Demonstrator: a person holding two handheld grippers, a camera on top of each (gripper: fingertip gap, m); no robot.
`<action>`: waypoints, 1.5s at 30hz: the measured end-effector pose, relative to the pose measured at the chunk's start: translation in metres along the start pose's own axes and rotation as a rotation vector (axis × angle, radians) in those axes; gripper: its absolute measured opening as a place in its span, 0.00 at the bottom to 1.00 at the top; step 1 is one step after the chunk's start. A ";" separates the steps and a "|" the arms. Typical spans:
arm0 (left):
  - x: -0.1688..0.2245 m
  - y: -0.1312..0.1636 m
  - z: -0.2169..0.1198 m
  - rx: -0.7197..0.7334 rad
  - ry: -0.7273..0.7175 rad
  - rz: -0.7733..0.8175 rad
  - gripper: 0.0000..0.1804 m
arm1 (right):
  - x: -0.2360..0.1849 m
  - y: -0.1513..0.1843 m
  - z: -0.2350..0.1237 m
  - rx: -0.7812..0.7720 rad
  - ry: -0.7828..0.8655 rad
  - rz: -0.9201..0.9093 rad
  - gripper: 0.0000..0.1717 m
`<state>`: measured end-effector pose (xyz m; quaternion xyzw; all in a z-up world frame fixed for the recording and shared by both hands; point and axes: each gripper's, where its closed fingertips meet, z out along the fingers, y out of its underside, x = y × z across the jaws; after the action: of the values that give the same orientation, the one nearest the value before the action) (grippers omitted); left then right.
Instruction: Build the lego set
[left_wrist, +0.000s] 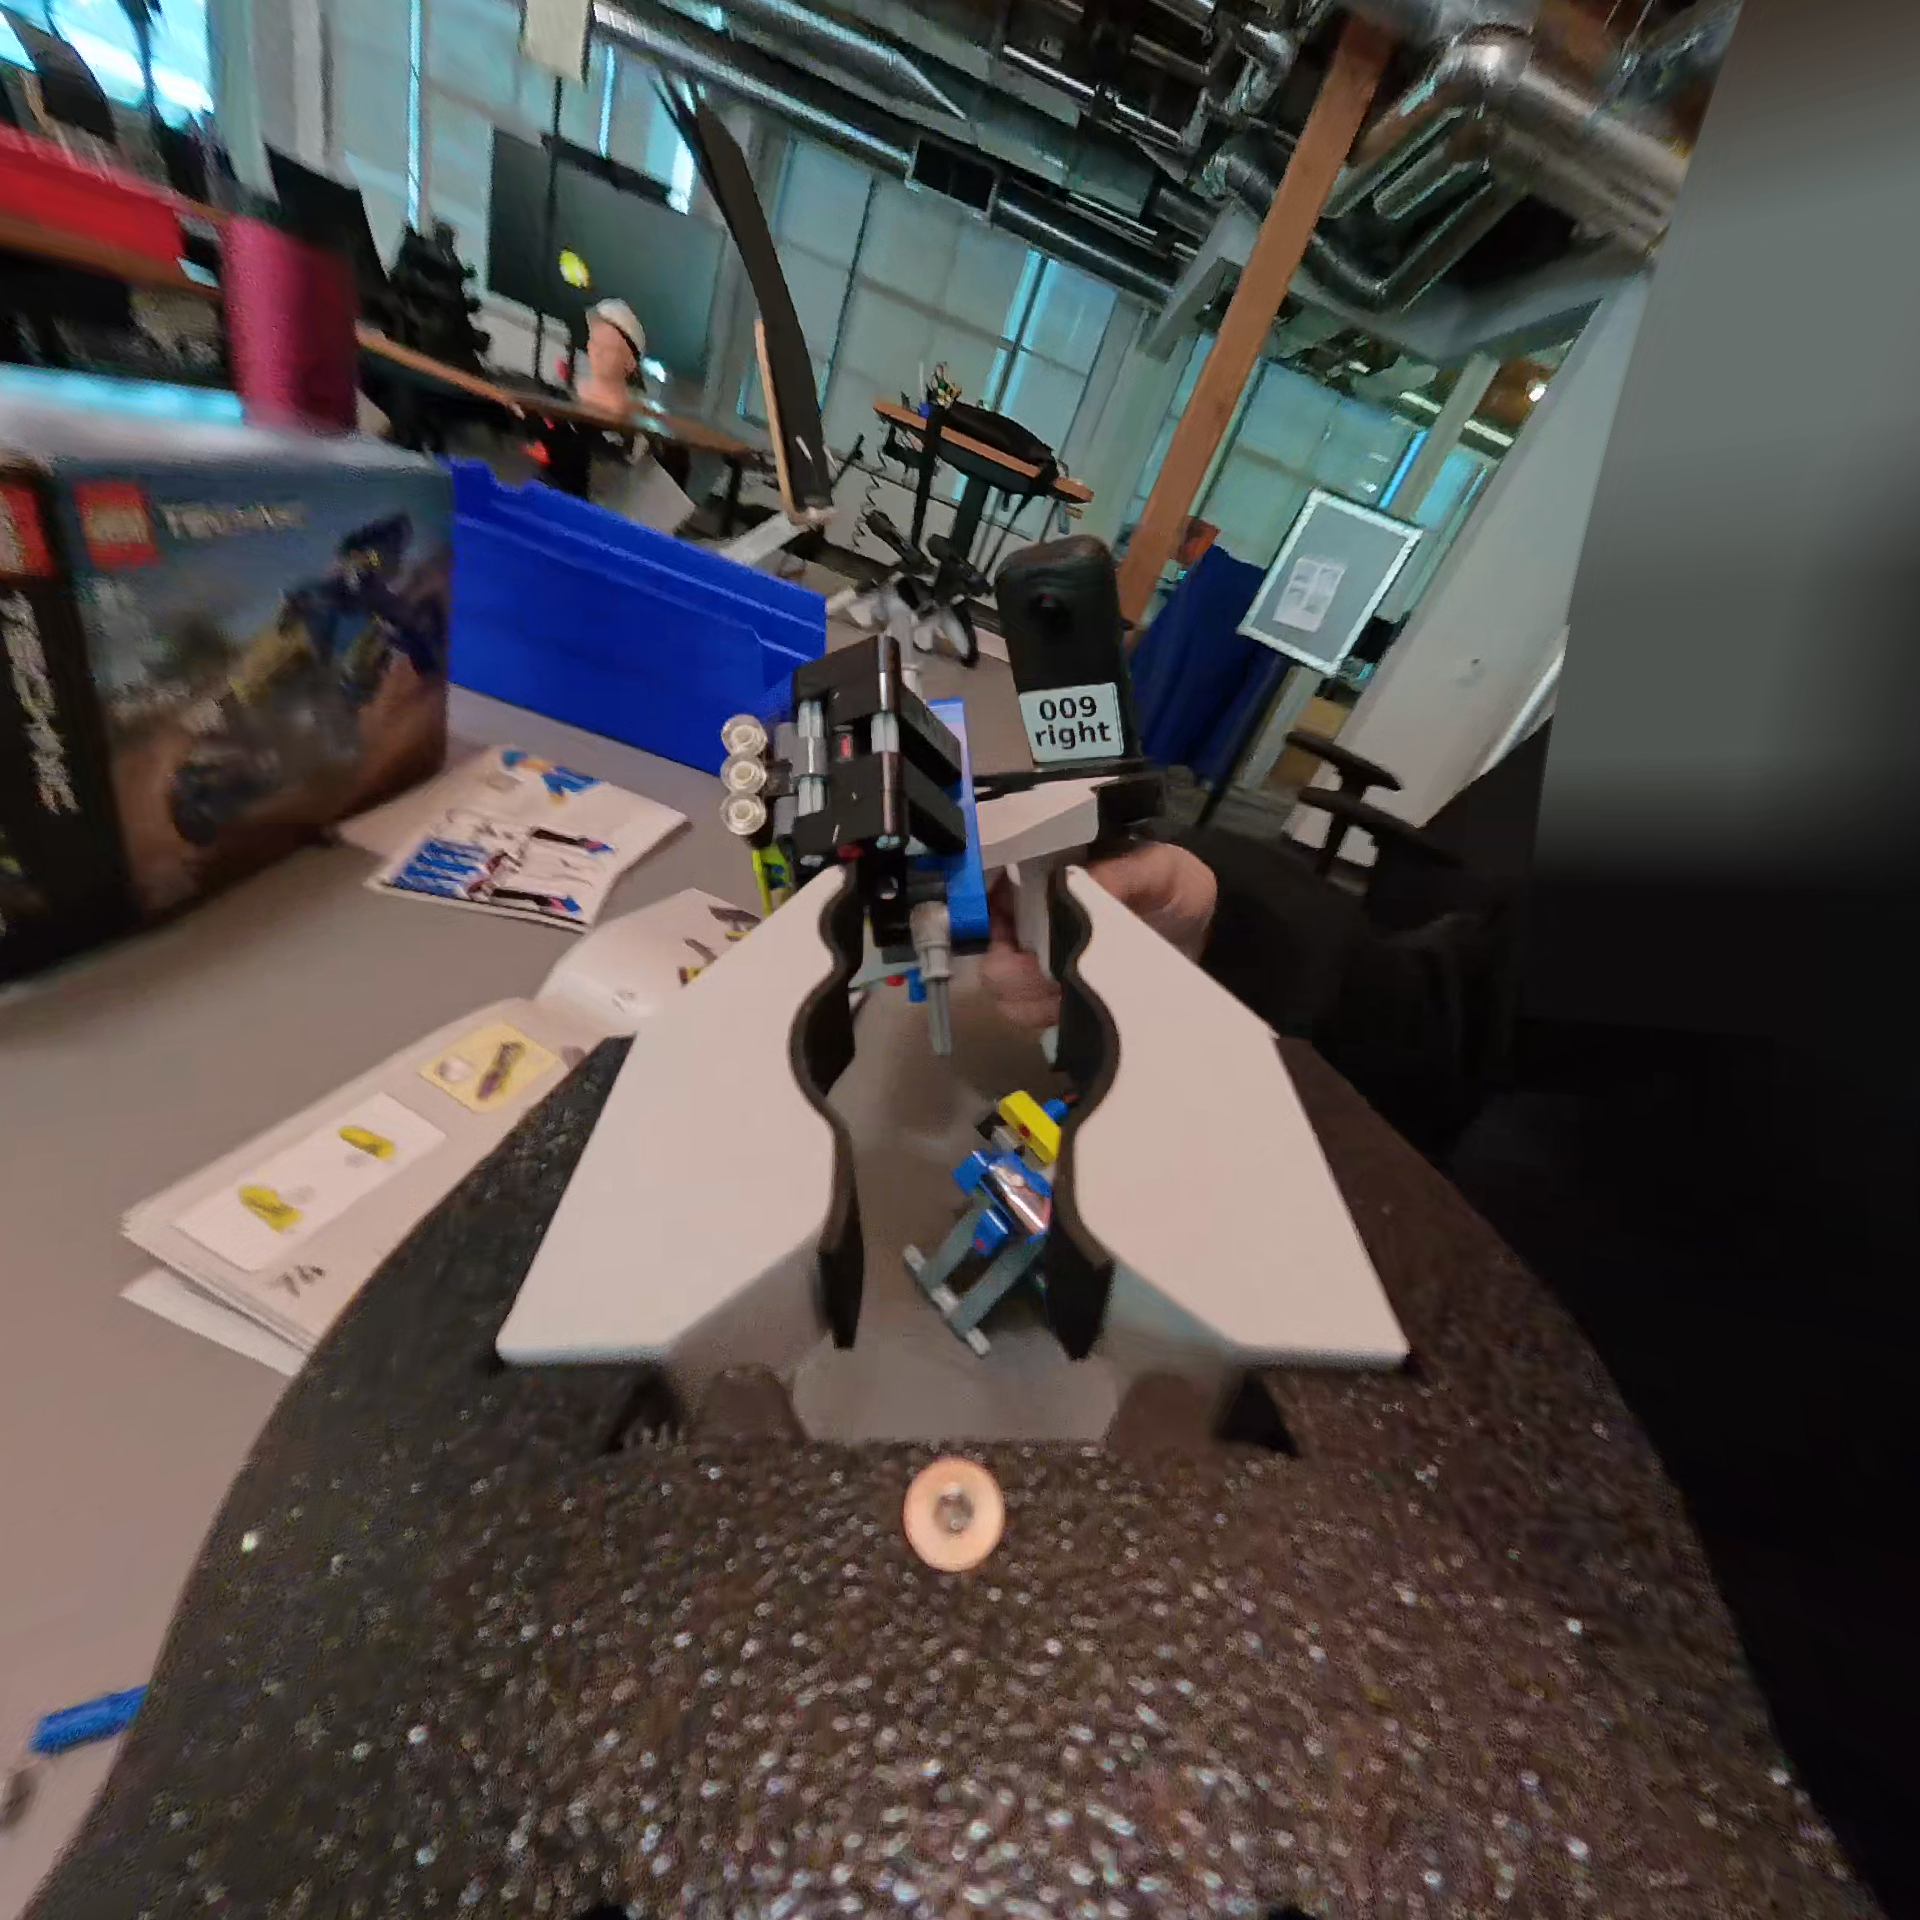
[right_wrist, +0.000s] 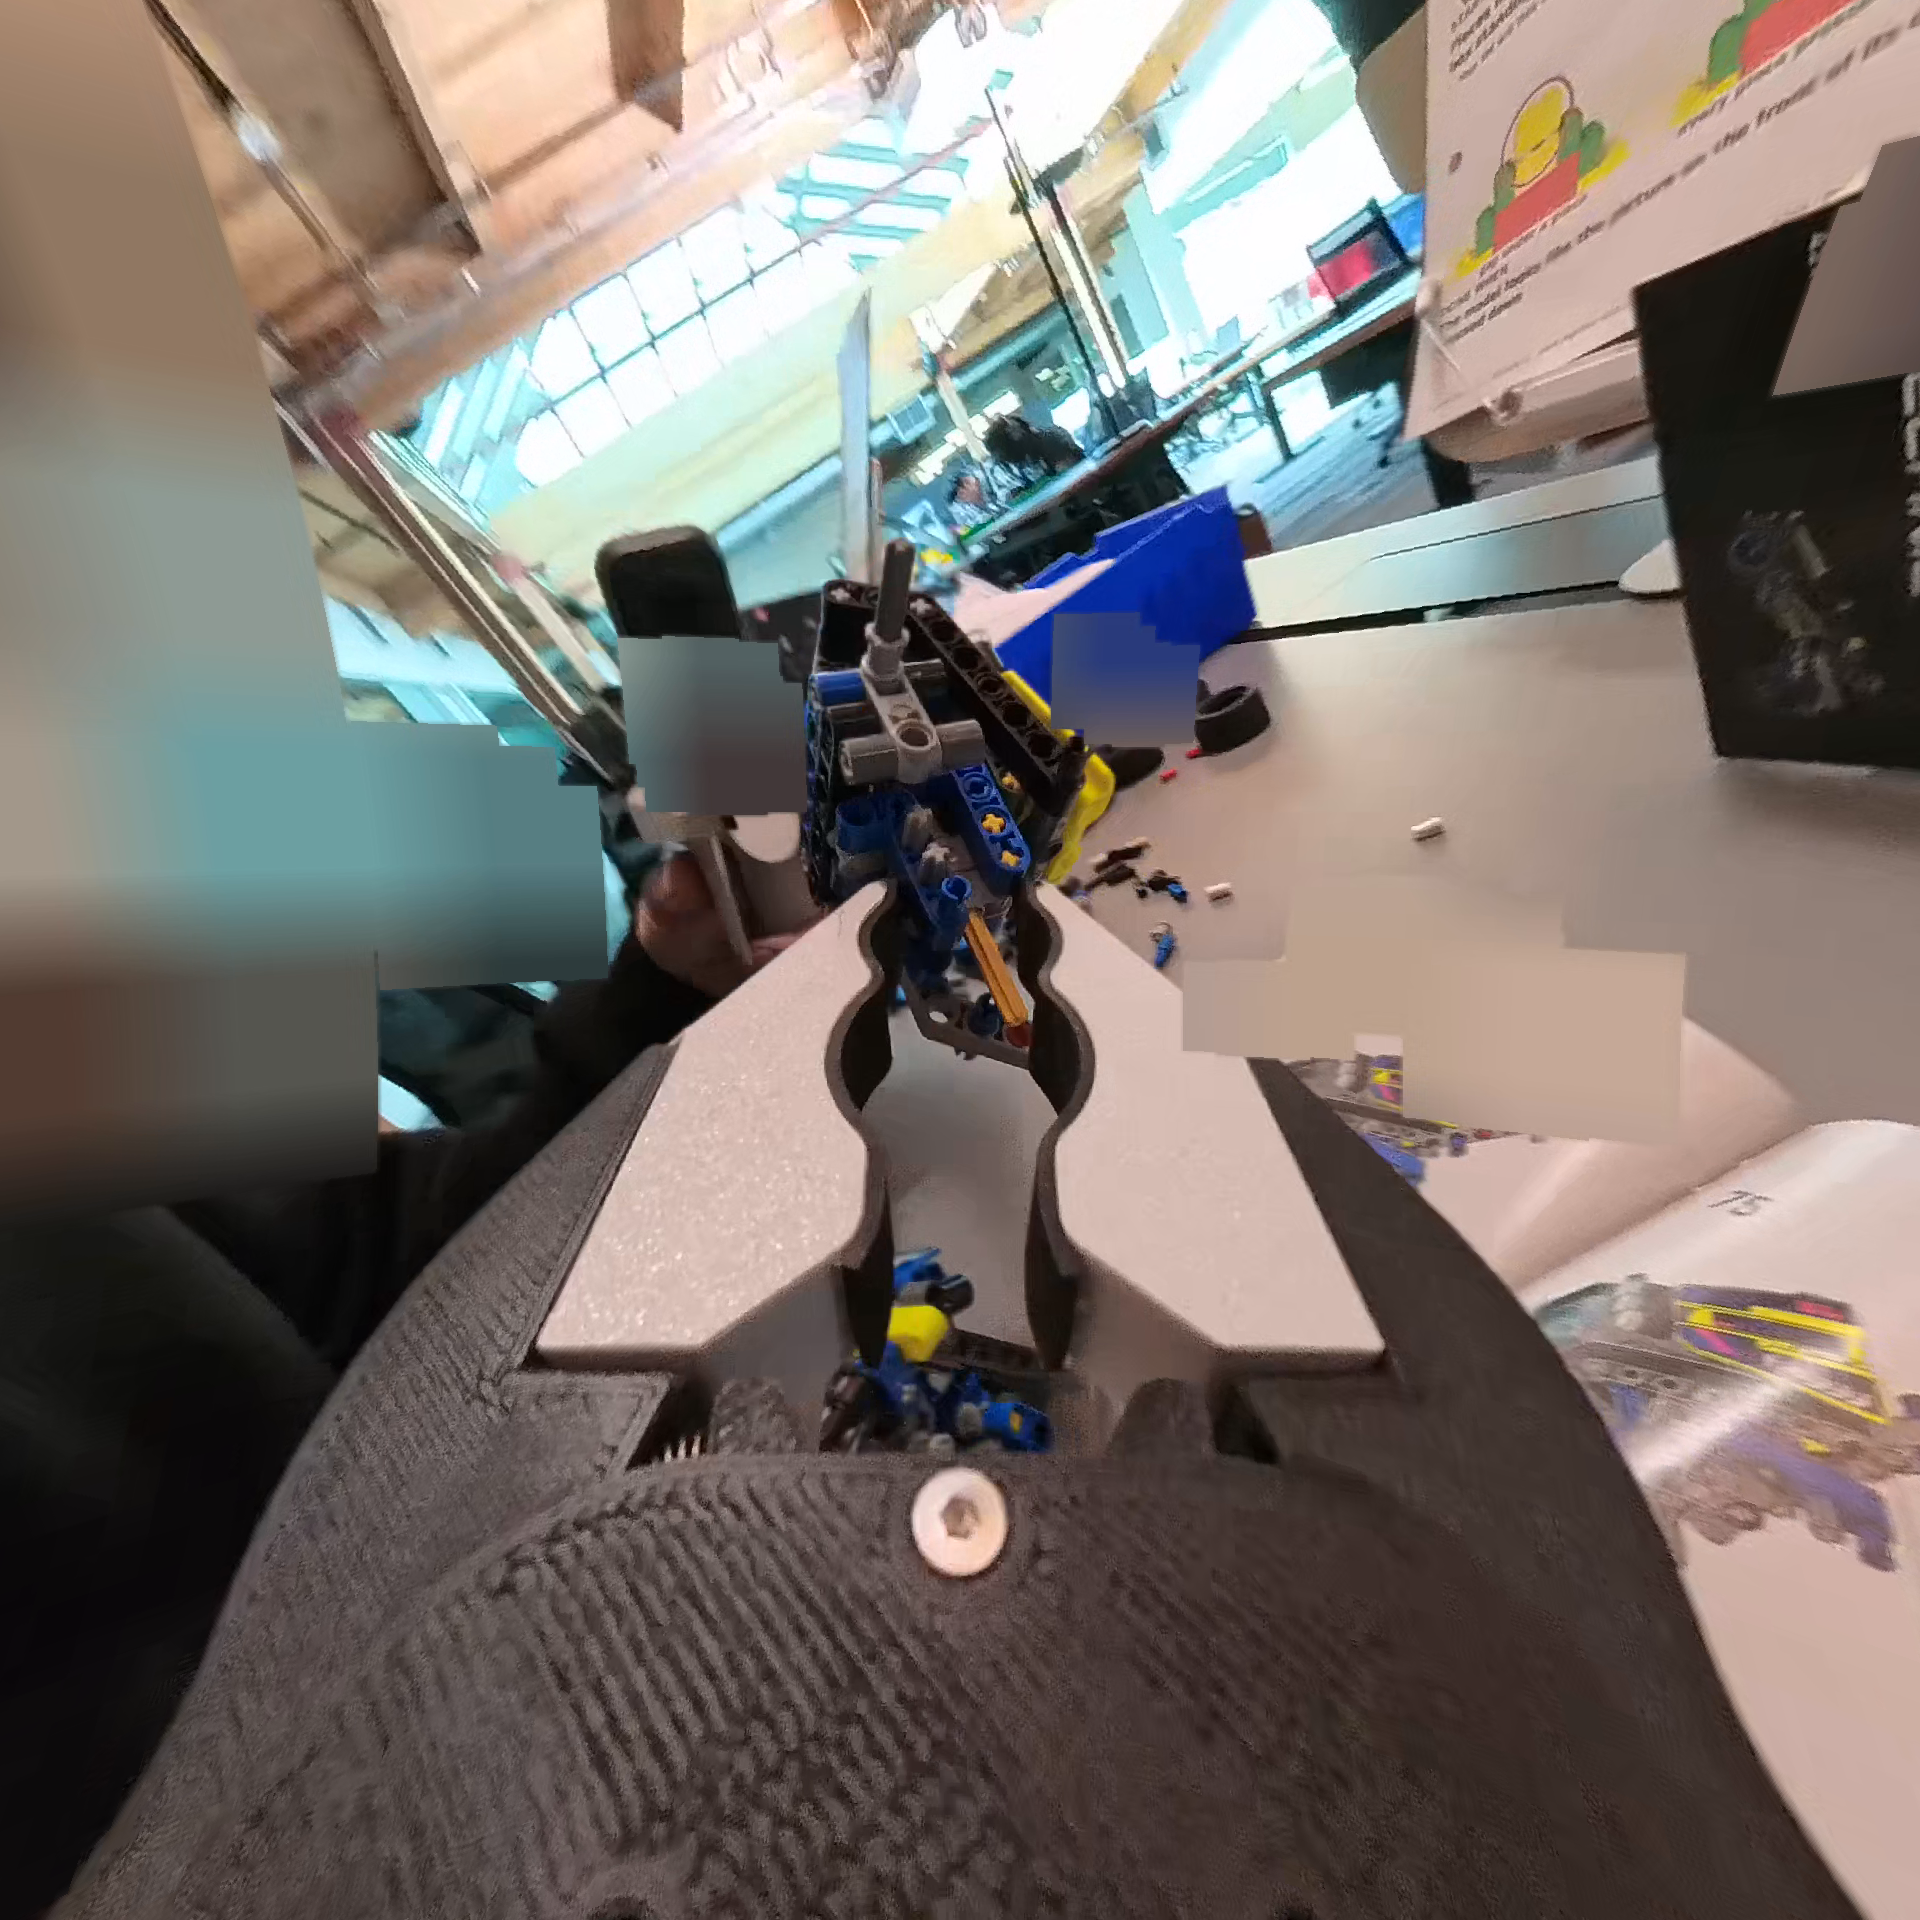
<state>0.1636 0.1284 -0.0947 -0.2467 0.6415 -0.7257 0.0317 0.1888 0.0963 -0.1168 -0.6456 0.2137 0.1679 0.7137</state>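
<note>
- Brick-built model (right_wrist: 914, 790), black, blue, grey and yellow, is held up above the grey table (right_wrist: 1455, 727) between the two grippers.
- Right gripper (right_wrist: 956, 904): its jaws are closed narrowly on the lower blue and grey part of the model, and both dark fingertips (right_wrist: 878, 935) are seen pressed to its sides; a yellow axle (right_wrist: 995, 982) slants down between them.
- Left gripper (left_wrist: 961, 894): its jaws stand partly apart around the model's lower end; the left pad (left_wrist: 847, 914) lies against the black part, while a gap is seen beside the right pad, so a firm grip cannot be told. A grey axle (left_wrist: 935, 977) hangs down between the fingers.
- In the left wrist view, the right gripper's body and a hand (left_wrist: 1153, 894) are seen at 2 o'clock from the model.
- A smaller blue, yellow and grey assembly (left_wrist: 1003, 1205) lies on the table below the left gripper's fingers.
- Open instruction booklets (left_wrist: 312, 1174) are spread at 9 o'clock in the left view, with a printed set box (left_wrist: 208, 665) and a blue bin (left_wrist: 623, 613) at 10 to 11 o'clock.
- In the right view, loose small pieces (right_wrist: 1164, 883) and a black tyre (right_wrist: 1231, 717) are scattered at 2 o'clock, well apart from the model.
</note>
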 end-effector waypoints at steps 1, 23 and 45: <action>0.000 -0.003 -0.001 0.009 -0.026 0.050 0.18 | -0.002 -0.004 -0.002 0.026 -0.032 0.037 0.11; -0.011 -0.003 0.000 -0.039 -0.236 0.359 0.18 | -0.010 0.004 0.002 0.012 -0.151 0.269 0.10; -0.013 0.004 0.005 -0.104 -0.296 0.566 0.18 | -0.019 -0.014 -0.006 -0.060 0.167 -0.910 0.10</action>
<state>0.1754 0.1282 -0.1019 -0.1627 0.7094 -0.6105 0.3124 0.1793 0.0894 -0.0952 -0.7055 -0.0395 -0.2087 0.6761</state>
